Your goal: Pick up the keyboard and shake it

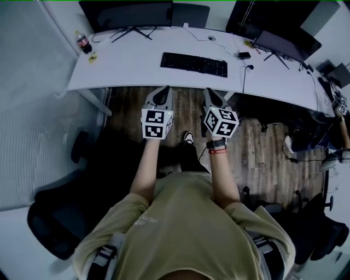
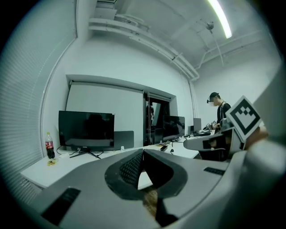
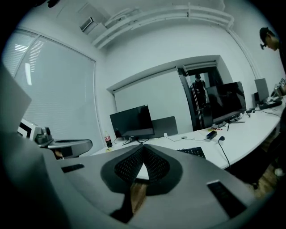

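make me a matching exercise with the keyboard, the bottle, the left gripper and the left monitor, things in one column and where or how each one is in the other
Things:
1. keyboard
2. bottle
3. left gripper
4. left monitor

Places or states:
a. standing at the far left corner of the desk
b. shut and empty, at the desk's near edge
c. lying flat in the middle of the desk, untouched
d. standing at the back edge, screen dark

Pairs: 1-c, 2-a, 3-b, 4-d
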{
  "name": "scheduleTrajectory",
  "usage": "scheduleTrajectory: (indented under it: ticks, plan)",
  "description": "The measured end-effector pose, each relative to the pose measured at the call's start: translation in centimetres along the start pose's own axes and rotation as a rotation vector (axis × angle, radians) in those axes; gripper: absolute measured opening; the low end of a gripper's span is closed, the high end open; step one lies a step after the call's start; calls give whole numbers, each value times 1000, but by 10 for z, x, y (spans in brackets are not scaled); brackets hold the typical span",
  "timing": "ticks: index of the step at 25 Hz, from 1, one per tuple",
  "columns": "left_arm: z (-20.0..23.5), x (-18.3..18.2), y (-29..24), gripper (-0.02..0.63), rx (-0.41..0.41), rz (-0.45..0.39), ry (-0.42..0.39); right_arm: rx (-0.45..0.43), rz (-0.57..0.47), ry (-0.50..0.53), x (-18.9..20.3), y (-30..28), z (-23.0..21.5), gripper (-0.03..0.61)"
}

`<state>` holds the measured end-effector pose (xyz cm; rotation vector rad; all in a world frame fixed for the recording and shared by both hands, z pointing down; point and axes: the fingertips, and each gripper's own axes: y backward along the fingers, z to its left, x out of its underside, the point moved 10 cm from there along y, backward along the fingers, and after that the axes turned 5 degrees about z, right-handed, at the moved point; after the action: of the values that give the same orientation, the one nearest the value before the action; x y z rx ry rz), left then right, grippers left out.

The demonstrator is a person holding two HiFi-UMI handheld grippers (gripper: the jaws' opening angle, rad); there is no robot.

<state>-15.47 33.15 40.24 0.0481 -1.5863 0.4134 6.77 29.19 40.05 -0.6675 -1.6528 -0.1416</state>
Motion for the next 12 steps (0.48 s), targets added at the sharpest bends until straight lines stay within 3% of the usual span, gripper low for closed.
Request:
scheduleTrajectory:
  ticks: [12]
  plan:
    - [41,-40,-141,21,25,58,-4,-73,88,-54,-52,-135,-65,25]
